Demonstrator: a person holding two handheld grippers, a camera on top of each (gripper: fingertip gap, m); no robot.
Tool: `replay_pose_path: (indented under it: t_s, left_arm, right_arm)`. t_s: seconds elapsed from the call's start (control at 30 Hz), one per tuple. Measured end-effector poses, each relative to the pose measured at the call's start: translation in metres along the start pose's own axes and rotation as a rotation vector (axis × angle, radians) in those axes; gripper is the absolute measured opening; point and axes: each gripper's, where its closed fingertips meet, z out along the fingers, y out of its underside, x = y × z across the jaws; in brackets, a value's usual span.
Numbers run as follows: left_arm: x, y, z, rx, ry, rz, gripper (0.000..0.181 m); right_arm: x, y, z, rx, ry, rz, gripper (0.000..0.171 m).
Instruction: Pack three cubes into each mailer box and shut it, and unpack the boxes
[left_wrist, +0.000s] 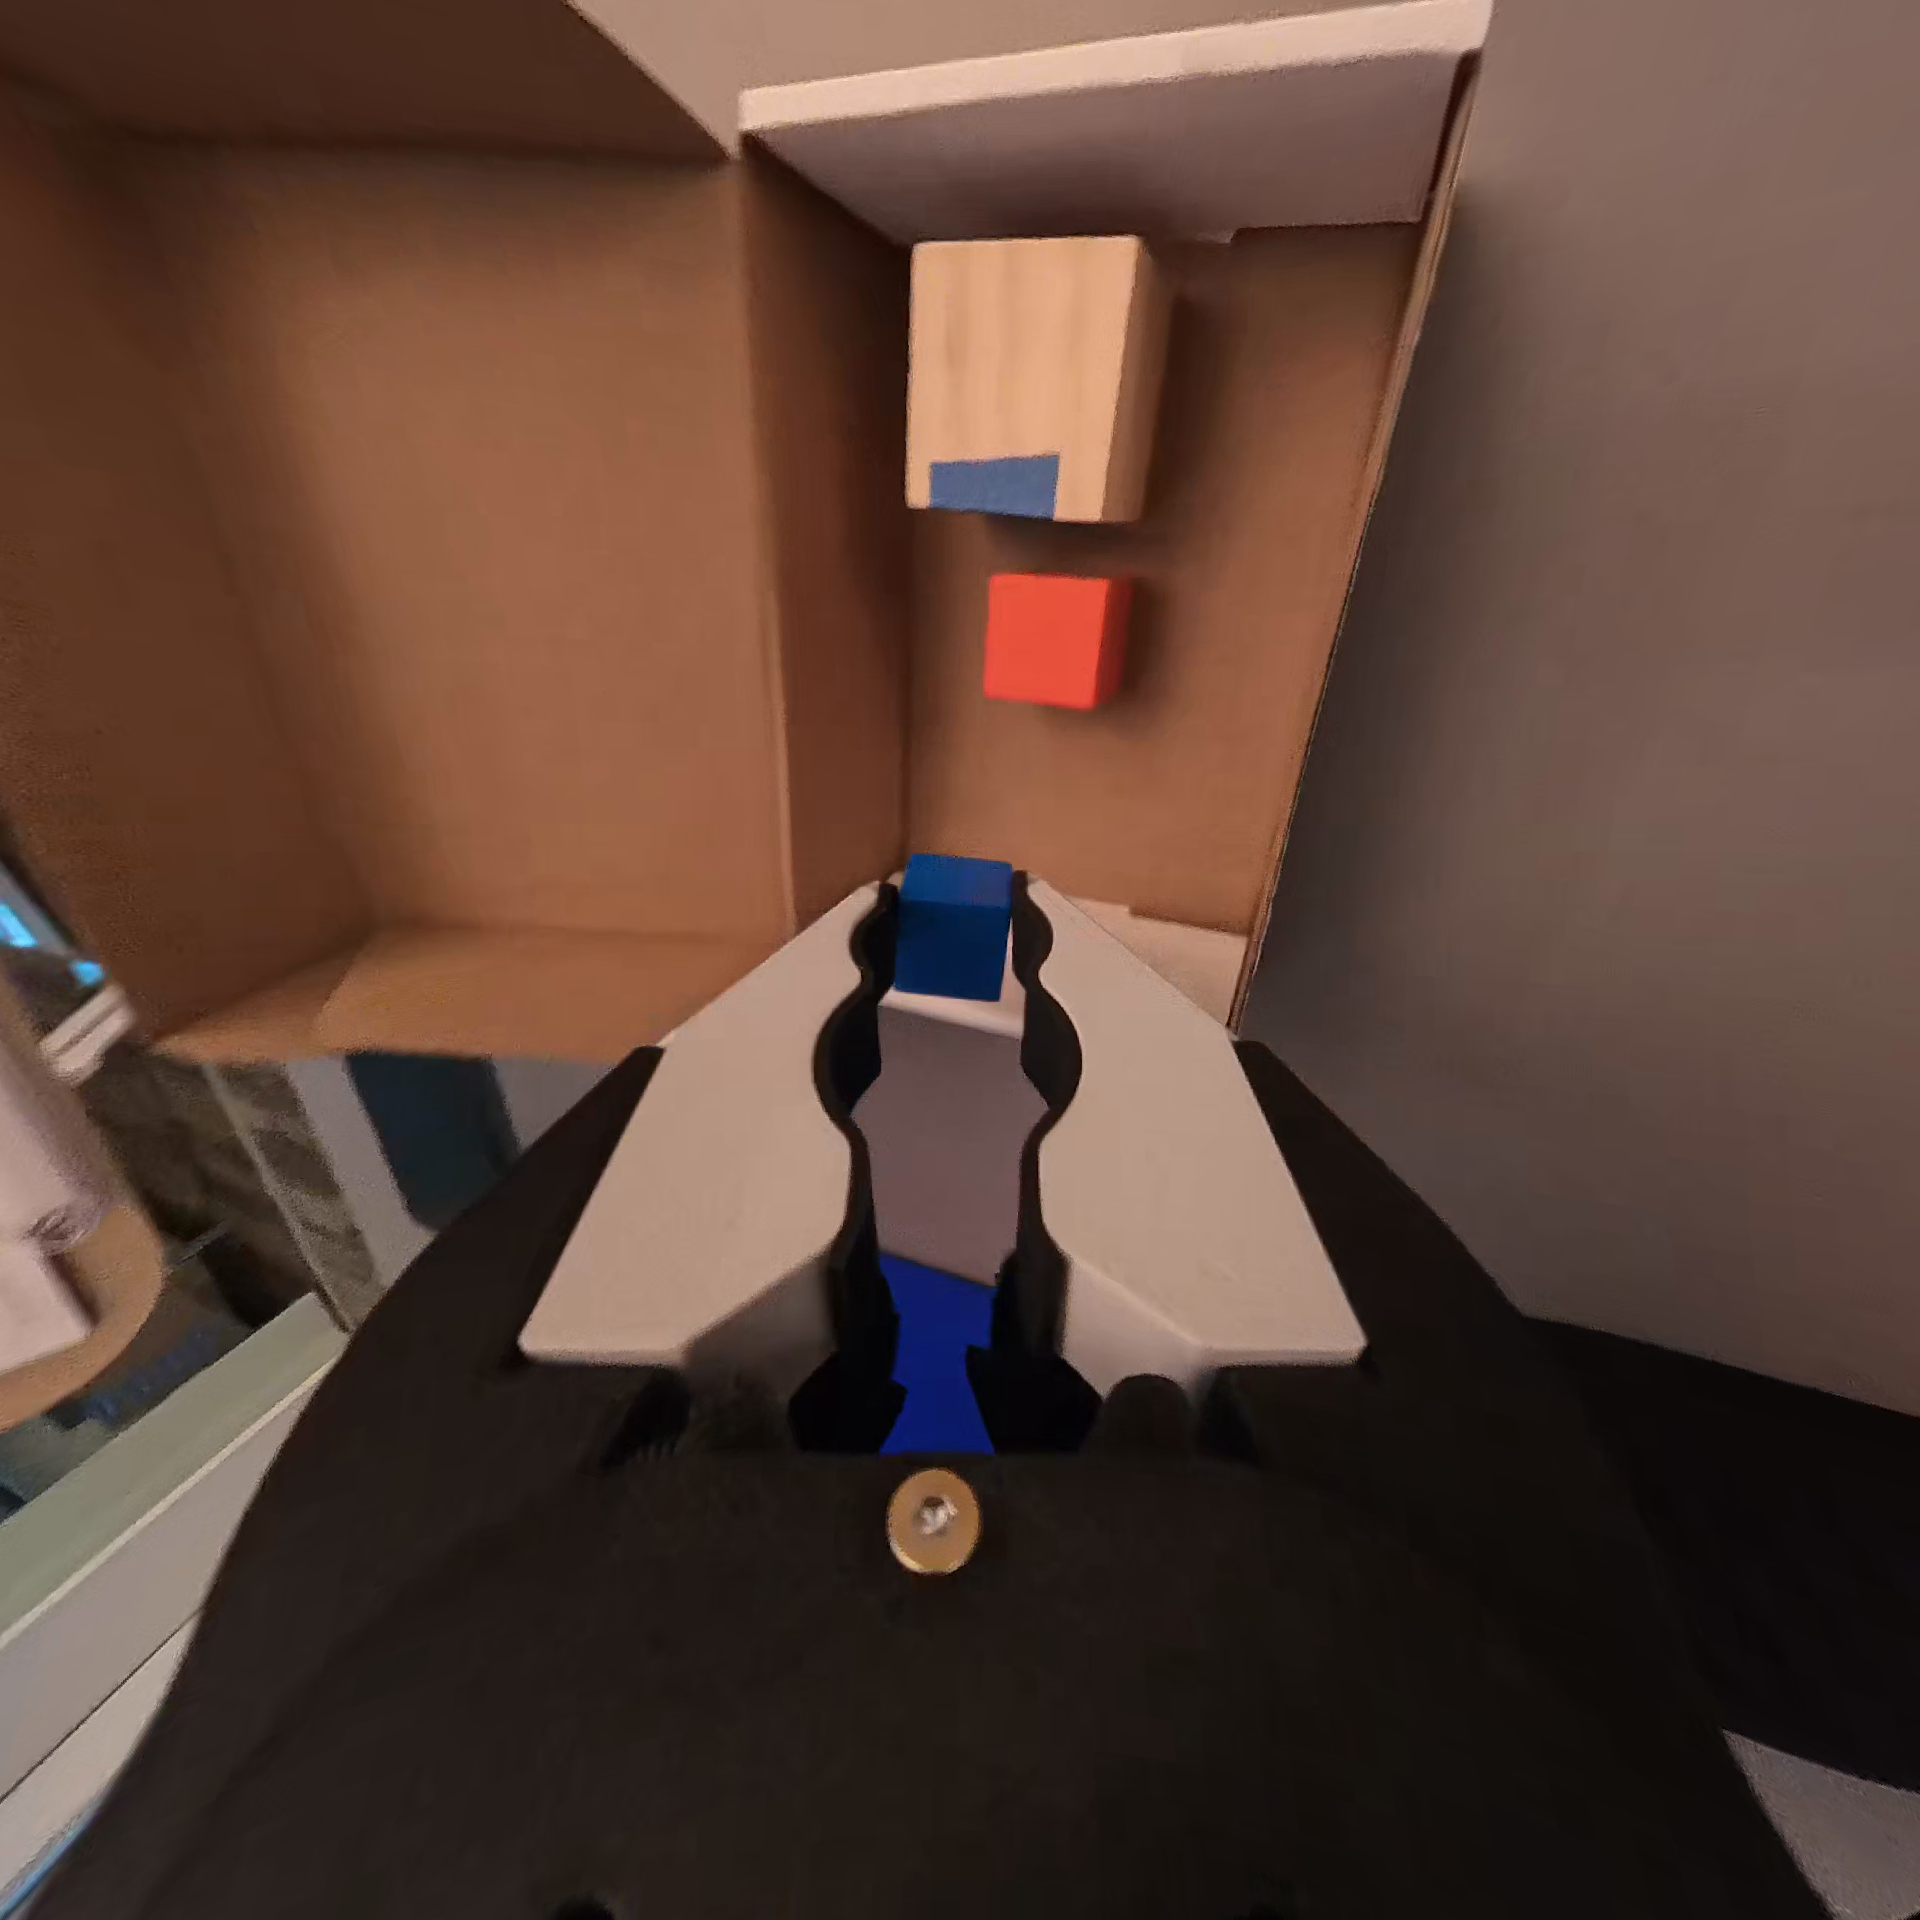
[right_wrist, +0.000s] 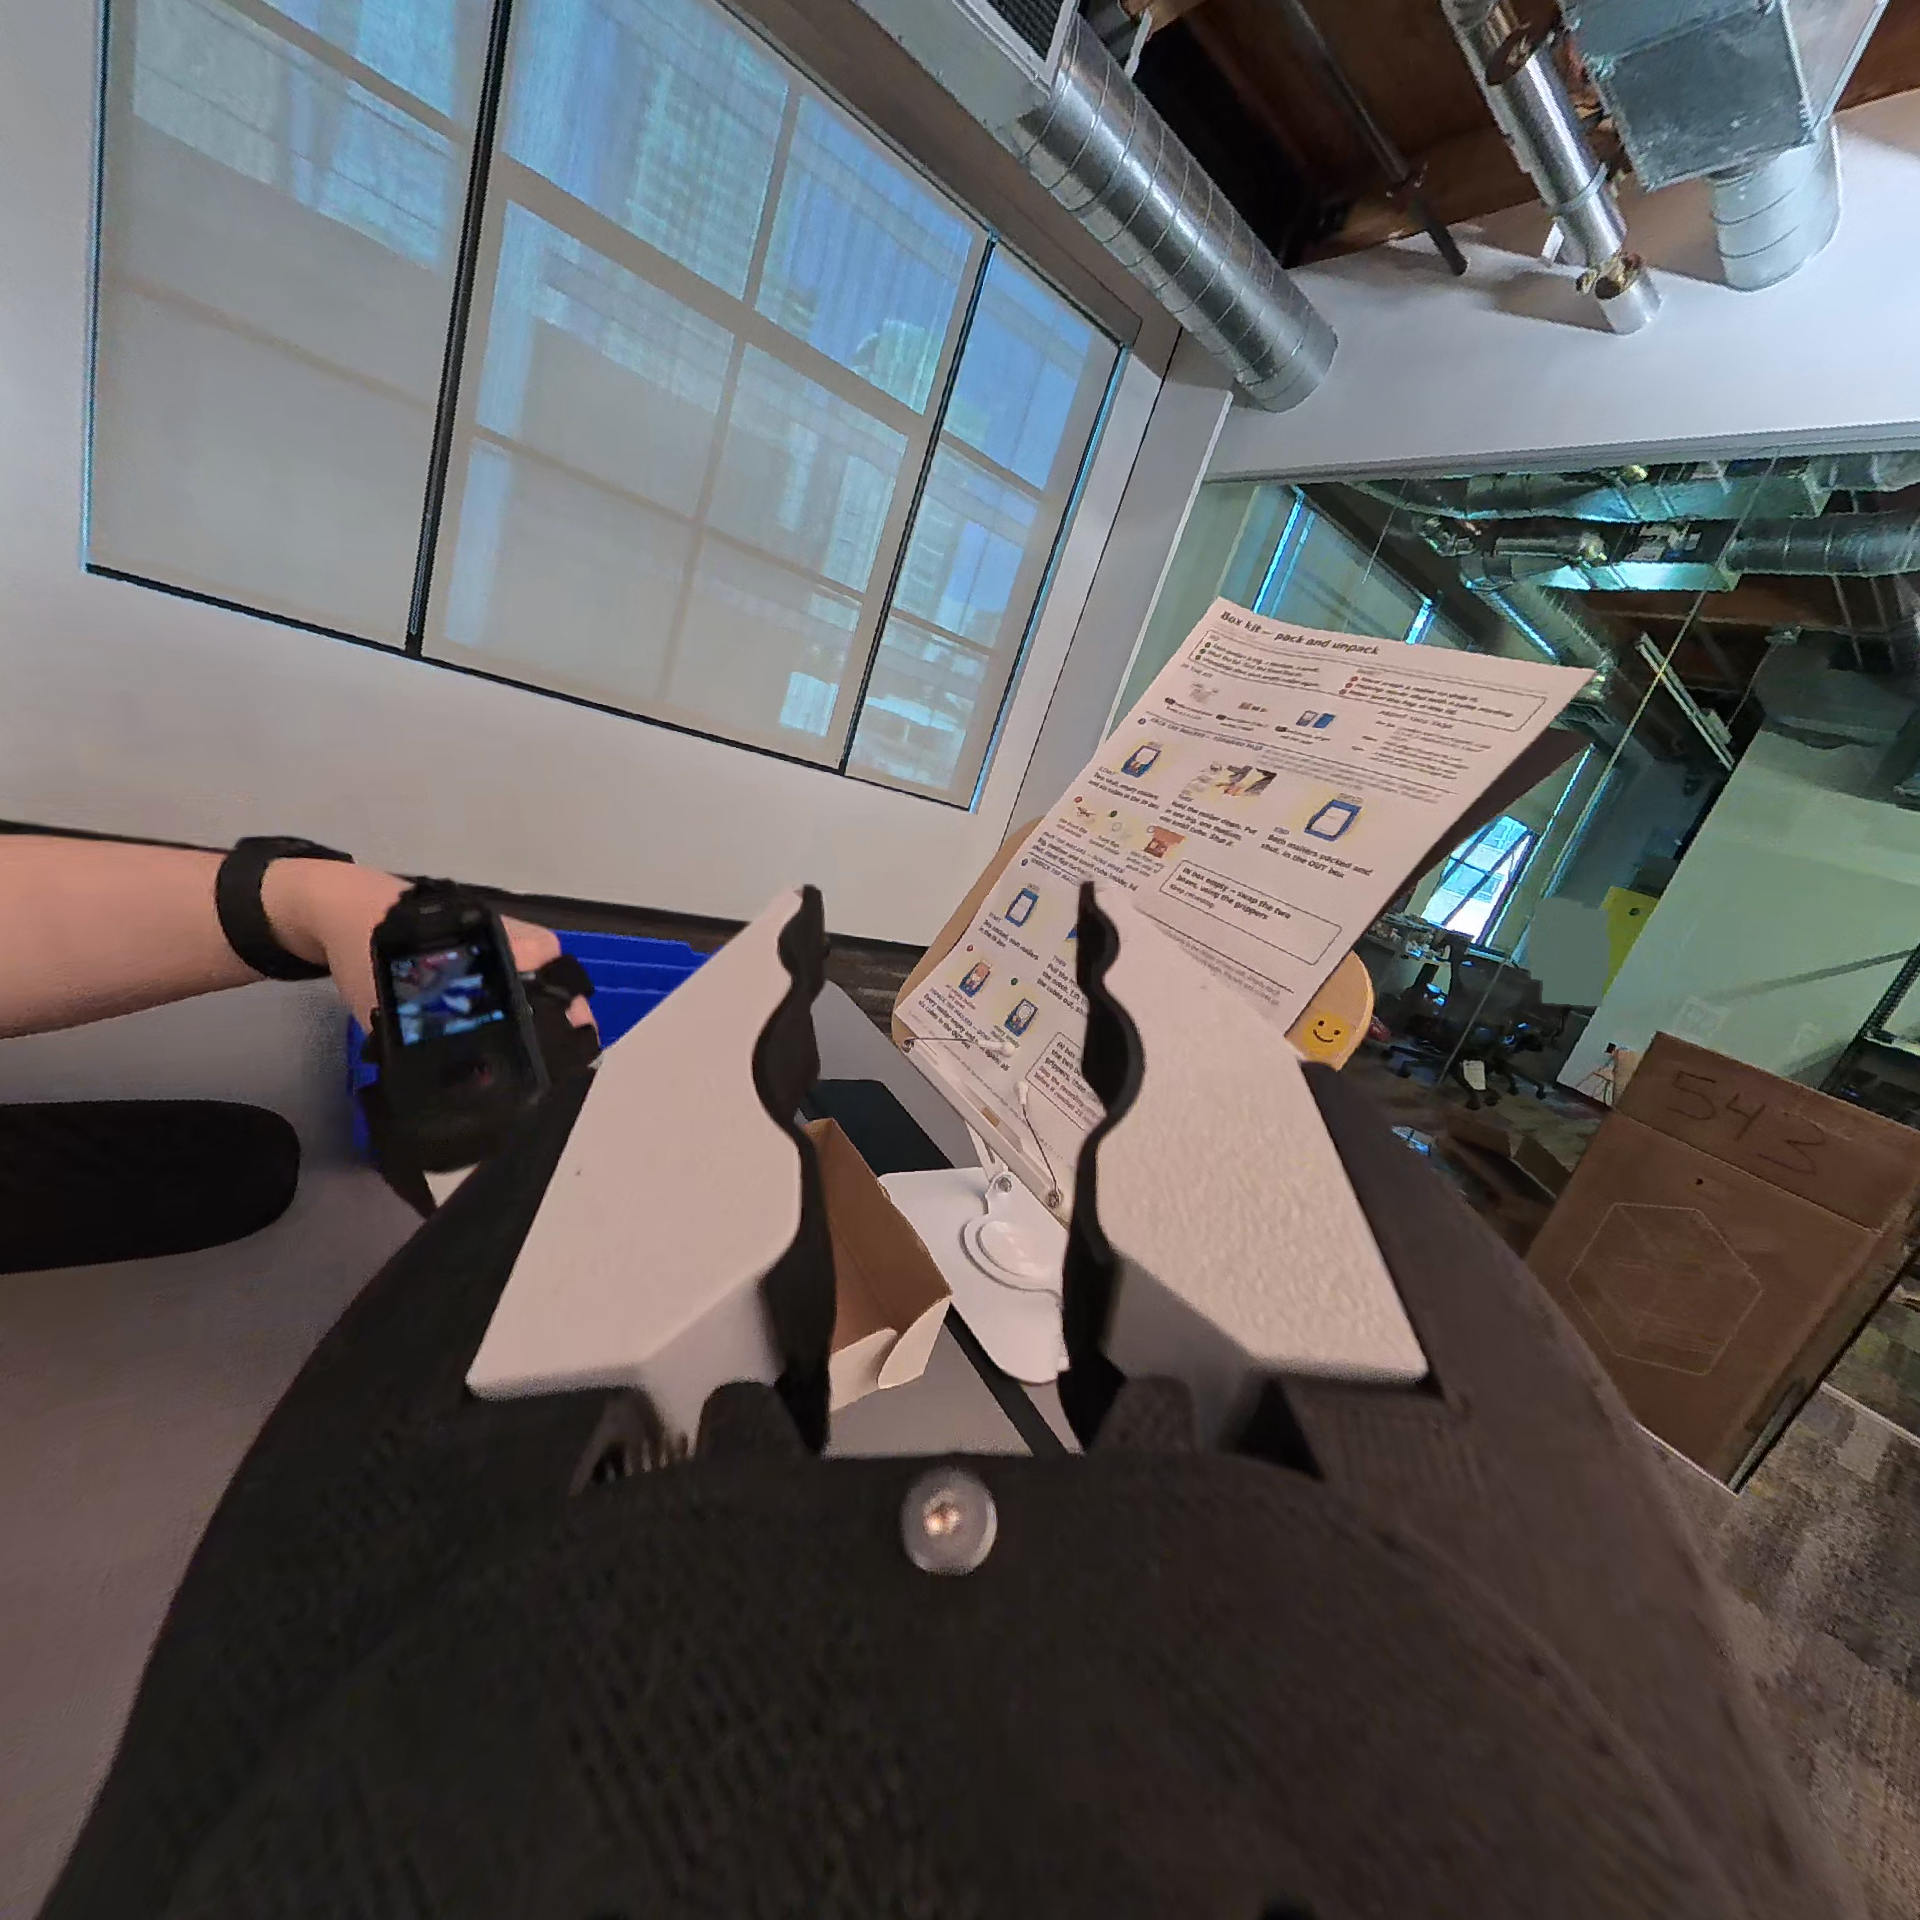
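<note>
My left gripper (left_wrist: 954, 902) is shut on a small blue cube (left_wrist: 954, 940) and holds it at its tips over the near end of an open brown mailer box (left_wrist: 1205, 748). In the box lie a large pale wooden cube (left_wrist: 1023, 364) with a blue tape patch, and nearer to me a smaller red cube (left_wrist: 1051, 639). The box's lid (left_wrist: 468, 520) stands open to the left. My right gripper (right_wrist: 945, 904) is open and empty, tilted up towards the room. A corner flap of the box (right_wrist: 878, 1236) shows between its fingers.
The box lies on a grey table (left_wrist: 1610, 727). In the right wrist view a person's hand holds the other gripper (right_wrist: 447, 1023) at the left, in front of a blue bin (right_wrist: 634, 966). An instruction sheet (right_wrist: 1247, 831) stands on a white stand. A large cardboard box (right_wrist: 1714, 1268) stands at the right. Spacing between my two grippers at the tips: around 35 centimetres.
</note>
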Motion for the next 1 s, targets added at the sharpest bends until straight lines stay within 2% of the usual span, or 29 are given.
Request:
replay_pose_path:
  t_s: [0.03,0.27,0.57,0.63,0.73,0.83,0.93,1.0]
  left_arm:
    - [0.004,-0.002,0.008,-0.004,0.031,0.003,0.02]
    - [0.017,-0.006,0.043,-0.026,0.145,0.004,0.02]
    - [0.022,-0.007,0.056,-0.02,0.183,0.017,0.021]
    - [0.017,-0.007,0.053,-0.011,0.155,0.017,0.033]
    - [0.007,-0.014,0.032,0.088,0.14,-0.041,0.033]
    - [-0.02,-0.031,-0.015,0.325,0.049,-0.153,0.033]
    - [-0.075,-0.03,-0.067,0.57,-0.144,-0.37,0.032]
    - [-0.104,-0.014,-0.082,0.651,-0.205,-0.54,0.038]
  right_arm:
    - [-0.001,0.001,0.001,-0.011,-0.001,-0.003,0.048]
    - [-0.021,-0.006,0.008,-0.025,-0.058,-0.042,0.048]
    - [-0.023,0.025,0.019,-0.178,-0.06,-0.1,0.048]
    - [-0.026,0.029,0.022,-0.187,-0.075,-0.091,0.048]
    - [-0.03,0.036,0.03,-0.201,-0.096,-0.078,0.049]
    - [-0.023,0.051,0.042,-0.246,-0.056,-0.01,0.051]
    - [0.004,0.082,0.055,-0.332,0.098,0.176,0.054]
    - [0.014,0.107,0.062,-0.361,0.174,0.355,0.054]
